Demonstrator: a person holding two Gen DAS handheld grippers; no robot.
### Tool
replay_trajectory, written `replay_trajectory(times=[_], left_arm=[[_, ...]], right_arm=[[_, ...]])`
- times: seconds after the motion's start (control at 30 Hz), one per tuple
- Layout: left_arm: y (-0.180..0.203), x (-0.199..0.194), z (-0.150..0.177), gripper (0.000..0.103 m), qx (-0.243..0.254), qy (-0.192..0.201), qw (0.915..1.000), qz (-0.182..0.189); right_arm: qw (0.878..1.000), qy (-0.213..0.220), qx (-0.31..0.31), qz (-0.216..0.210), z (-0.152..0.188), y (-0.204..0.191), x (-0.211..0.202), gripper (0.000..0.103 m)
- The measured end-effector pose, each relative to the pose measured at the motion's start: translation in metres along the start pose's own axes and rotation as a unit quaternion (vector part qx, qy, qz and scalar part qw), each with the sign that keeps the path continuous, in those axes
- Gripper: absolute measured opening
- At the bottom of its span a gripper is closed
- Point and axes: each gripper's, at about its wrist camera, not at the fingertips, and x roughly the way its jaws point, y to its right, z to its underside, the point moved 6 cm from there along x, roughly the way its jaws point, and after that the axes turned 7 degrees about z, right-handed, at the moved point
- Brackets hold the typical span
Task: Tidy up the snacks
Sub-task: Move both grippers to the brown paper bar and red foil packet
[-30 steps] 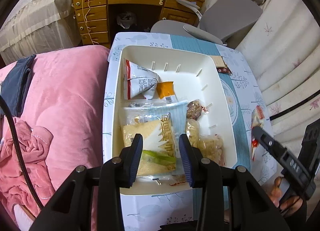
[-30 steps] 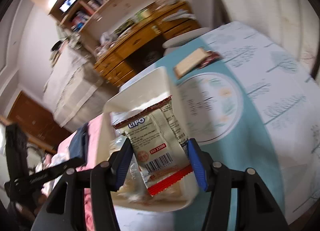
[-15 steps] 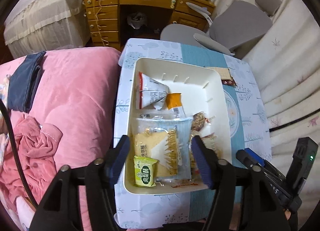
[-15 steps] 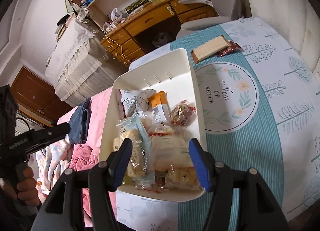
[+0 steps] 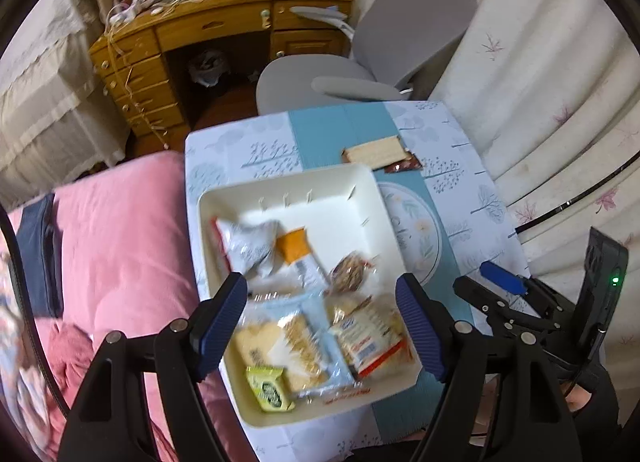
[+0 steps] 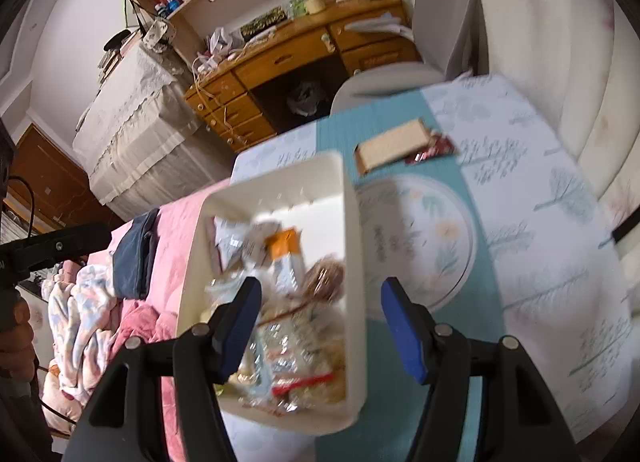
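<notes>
A white bin (image 5: 352,178) (image 6: 352,222) on the table holds several snack packets: a grey-white bag (image 5: 248,246), an orange bar (image 5: 296,250), a clear cracker pack (image 5: 288,342), a small green packet (image 5: 268,388) and a red-edged LIPO pack (image 5: 368,338). My left gripper (image 5: 320,326) is open and empty above the bin's near end. My right gripper (image 6: 320,326) is open and empty above the bin's near right side. A tan wafer pack (image 5: 374,150) (image 6: 394,146) and a dark red packet (image 5: 402,164) (image 6: 430,152) lie on the table beyond the bin.
The table (image 5: 460,190) has a blue-and-white tree-print cloth. A pink quilt (image 5: 120,246) lies to its left. A grey chair (image 5: 360,74) and wooden desk (image 5: 208,30) stand behind. A curtain (image 5: 540,82) hangs on the right.
The right gripper let go of the LIPO pack into the bin and opened. The left gripper let go of the cracker pack and opened. Both pulled up and back.
</notes>
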Motion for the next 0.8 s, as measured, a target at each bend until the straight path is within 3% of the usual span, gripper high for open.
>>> replay_trajectory(times=[0.1,0.37,0.8], left_arm=[[0.013,0.01,-0.02,0.082,0.015,-0.006,0.9998,-0.013],[0.044,0.044,-0.068,0.082,0.055,-0.031,0.9976,-0.027],[0.074,0.142,-0.136,0.082,0.121,-0.09,0.9871,-0.053]], right_arm=[[1.0,0.013,-0.008,0.013,-0.019,0.011,-0.004,0.071],[0.998,0.034,-0.021,0.041,-0.063,0.046,0.004,0.076],[0.991,0.057,-0.09,0.082,-0.104,0.091,0.068,0.078]])
